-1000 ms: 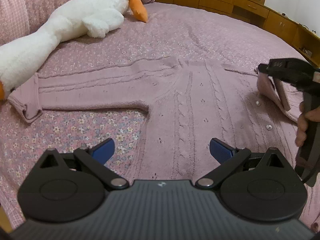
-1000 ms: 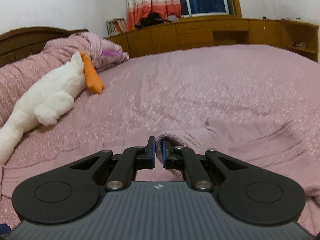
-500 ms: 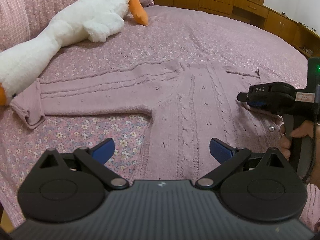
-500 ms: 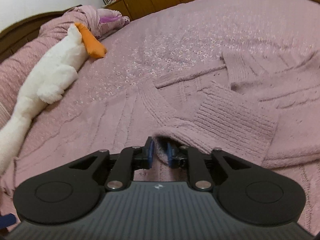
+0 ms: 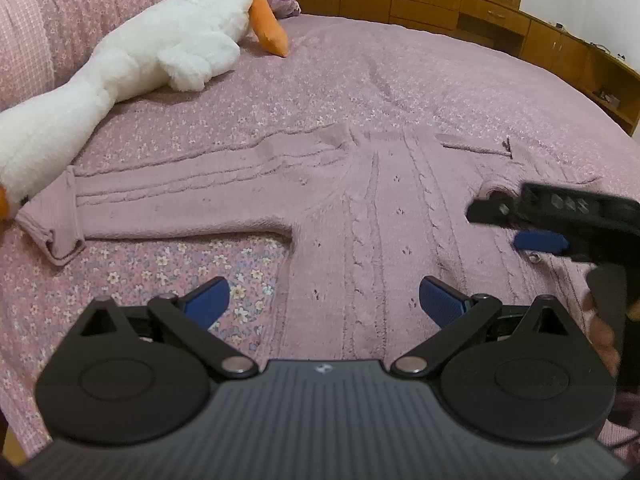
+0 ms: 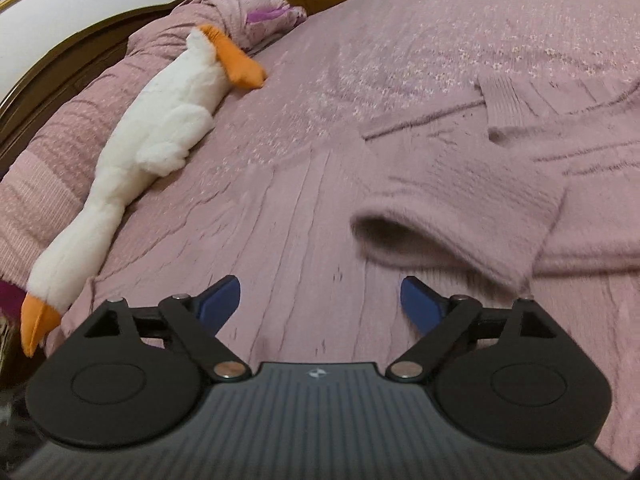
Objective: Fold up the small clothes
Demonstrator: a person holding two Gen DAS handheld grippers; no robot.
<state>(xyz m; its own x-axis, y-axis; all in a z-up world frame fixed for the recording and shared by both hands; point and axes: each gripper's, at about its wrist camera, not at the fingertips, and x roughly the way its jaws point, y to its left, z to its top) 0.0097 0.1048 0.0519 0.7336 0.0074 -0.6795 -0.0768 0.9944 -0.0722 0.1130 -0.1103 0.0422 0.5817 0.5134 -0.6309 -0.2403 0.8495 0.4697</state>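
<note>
Pink bed point(image 5: 400, 80) carries the cardigan point(image 5: 380, 240); its unfolded sleeve point(image 5: 168, 208) runs leftward, nearer my left tool point(image 5: 322, 300), wide, empty. Right tool point(image 6: 320, 300) has just opened wide, nothing between.

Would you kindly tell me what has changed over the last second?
The right claw brought the cardigan's sleeve cuff down across the cardigan, then its jaws opened and released it. The left claw stayed open and still; the plush goose is unmoved.
</note>
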